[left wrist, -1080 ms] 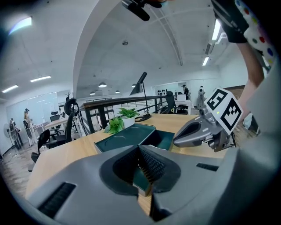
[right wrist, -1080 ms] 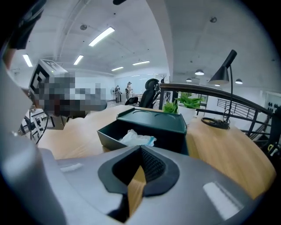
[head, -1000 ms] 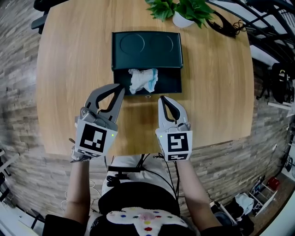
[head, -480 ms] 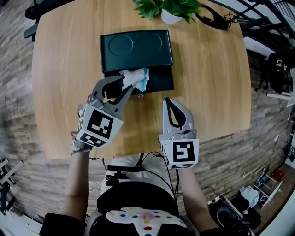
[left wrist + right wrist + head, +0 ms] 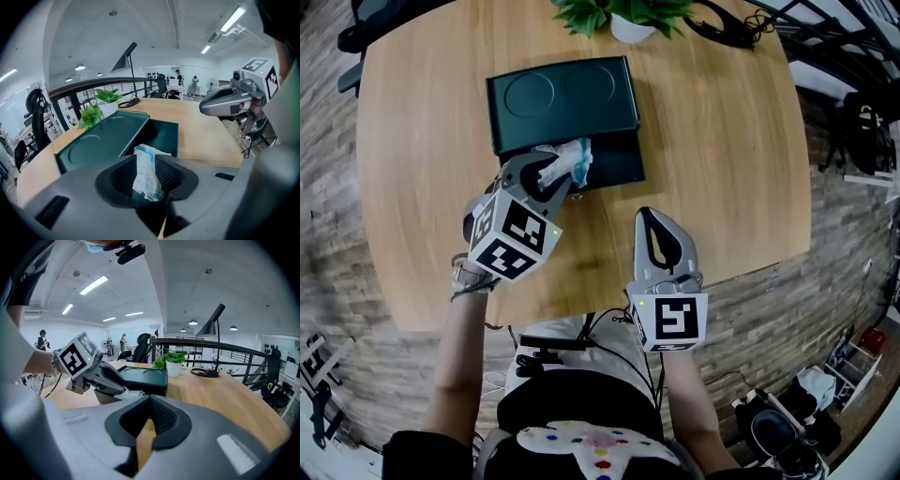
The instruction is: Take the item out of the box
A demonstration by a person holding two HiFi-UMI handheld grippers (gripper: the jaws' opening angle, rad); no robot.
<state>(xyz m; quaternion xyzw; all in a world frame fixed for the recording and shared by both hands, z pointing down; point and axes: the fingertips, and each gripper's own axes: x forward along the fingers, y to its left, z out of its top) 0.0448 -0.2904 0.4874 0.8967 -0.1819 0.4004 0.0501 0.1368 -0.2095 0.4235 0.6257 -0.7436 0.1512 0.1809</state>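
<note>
A dark green box [image 5: 562, 94] lies on the wooden table, its lid flat behind the open tray [image 5: 617, 161]. A crumpled white and blue item [image 5: 568, 159] sits at the tray's left end. My left gripper [image 5: 547, 170] reaches into the tray; its jaws are opening and stand wide on either side of the item [image 5: 146, 172], not pressing it. My right gripper [image 5: 654, 217] hovers over bare table to the right of the box, shut, with nothing in it. The right gripper view shows the left gripper [image 5: 112, 380] at the box [image 5: 145, 376].
A potted plant [image 5: 619, 14] stands just behind the box, with a coil of cable [image 5: 722, 23] to its right. The table's near edge [image 5: 581, 305] runs close under both grippers. A desk lamp [image 5: 211, 319] stands at the far side.
My left gripper has moved forward from the near table to the box, and its jaws now stand around the item. The right gripper has stayed in much the same place.
</note>
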